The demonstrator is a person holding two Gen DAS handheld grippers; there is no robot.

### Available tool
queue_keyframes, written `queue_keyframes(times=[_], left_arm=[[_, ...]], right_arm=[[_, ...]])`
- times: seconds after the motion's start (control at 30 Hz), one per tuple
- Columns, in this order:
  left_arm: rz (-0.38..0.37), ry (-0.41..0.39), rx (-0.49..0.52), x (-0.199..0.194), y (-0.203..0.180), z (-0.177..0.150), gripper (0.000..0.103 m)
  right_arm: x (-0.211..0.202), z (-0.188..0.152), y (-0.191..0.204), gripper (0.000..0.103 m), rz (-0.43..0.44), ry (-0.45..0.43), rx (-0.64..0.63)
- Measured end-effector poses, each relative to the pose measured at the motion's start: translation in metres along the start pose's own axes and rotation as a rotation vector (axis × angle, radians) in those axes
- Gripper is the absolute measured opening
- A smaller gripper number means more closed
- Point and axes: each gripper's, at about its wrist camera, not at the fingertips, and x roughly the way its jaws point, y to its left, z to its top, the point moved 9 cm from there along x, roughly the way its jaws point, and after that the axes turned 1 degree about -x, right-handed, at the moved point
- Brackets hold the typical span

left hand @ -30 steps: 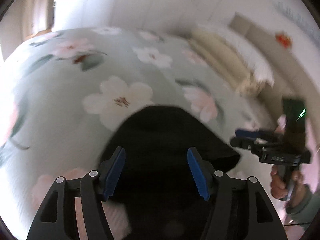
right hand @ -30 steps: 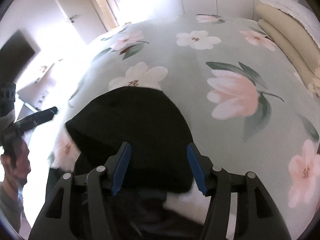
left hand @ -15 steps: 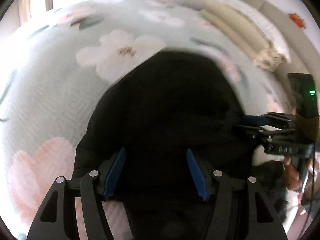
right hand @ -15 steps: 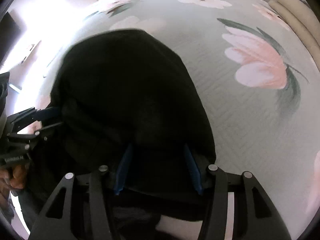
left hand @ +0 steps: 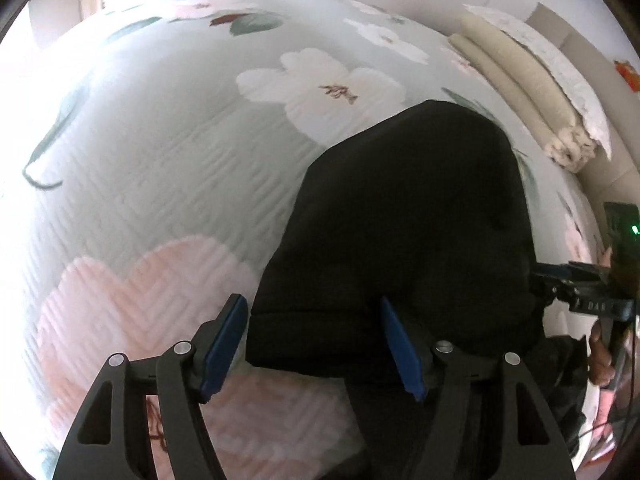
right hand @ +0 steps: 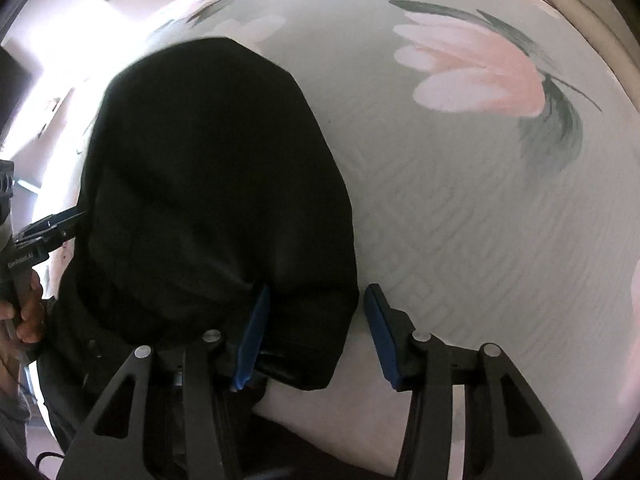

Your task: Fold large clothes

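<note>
Black garment (left hand: 404, 216) lengthwise away, seemingly folded; bedspread (left hand: 160, 160) beneath.

One black garment (left hand: 404, 216) is seen between the fingers; two grippers, left (left hand: 316, 344) and right (right hand: 316, 332), and one quilt (left hand: 160, 160) beyond.

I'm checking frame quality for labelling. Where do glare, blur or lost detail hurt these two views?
Left wrist view: window glare bleaches the bedspread at the left edge; the black garment is a near-featureless dark mass; fisheye bulges the bed. Right wrist view: glare blows out the upper left corner, the garment shows only faint folds, and its upper edge looks slightly smeared.
</note>
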Motion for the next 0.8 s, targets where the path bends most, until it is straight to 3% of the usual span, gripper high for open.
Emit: queue_keyframes(times=[0.1,0.23,0.3,0.47,0.6,0.7,0.73,0.8], left_arm=[[-0.059,-0.020,-0.012,-0.015,0.002,0.004,0.070],[-0.213,-0.039,-0.071,-0.032,-0.006,0.026,0.071],[-0.255,0.009,-0.115,-0.020,-0.008,0.037,0.072],[-0.316,0.097,-0.152,0.009,-0.017,0.046,0.072],[-0.360,0.122,-0.171,0.028,-0.021,0.048,0.072],[-0.354,0.116,-0.186,0.038,-0.021,0.047,0.072],[-0.332,0.105,-0.186,0.037,-0.022,0.047,0.068],[-0.239,0.098,-0.176,0.037,-0.022,0.044,0.046]], right_arm=[[-0.010,-0.003,-0.007,0.052,0.112,0.008,0.034],[-0.023,0.002,-0.022,0.055,0.256,-0.010,0.116],[-0.019,0.006,-0.026,0.056,0.333,0.002,0.156],[0.000,0.006,-0.015,0.056,0.425,0.058,0.178],[0.001,0.014,0.002,0.059,0.457,0.037,0.122],[0.005,0.020,0.009,0.058,0.457,0.022,0.099],[0.003,0.021,0.013,0.050,0.444,0.013,0.087],[-0.001,0.021,0.020,0.034,0.415,0.005,0.058]])
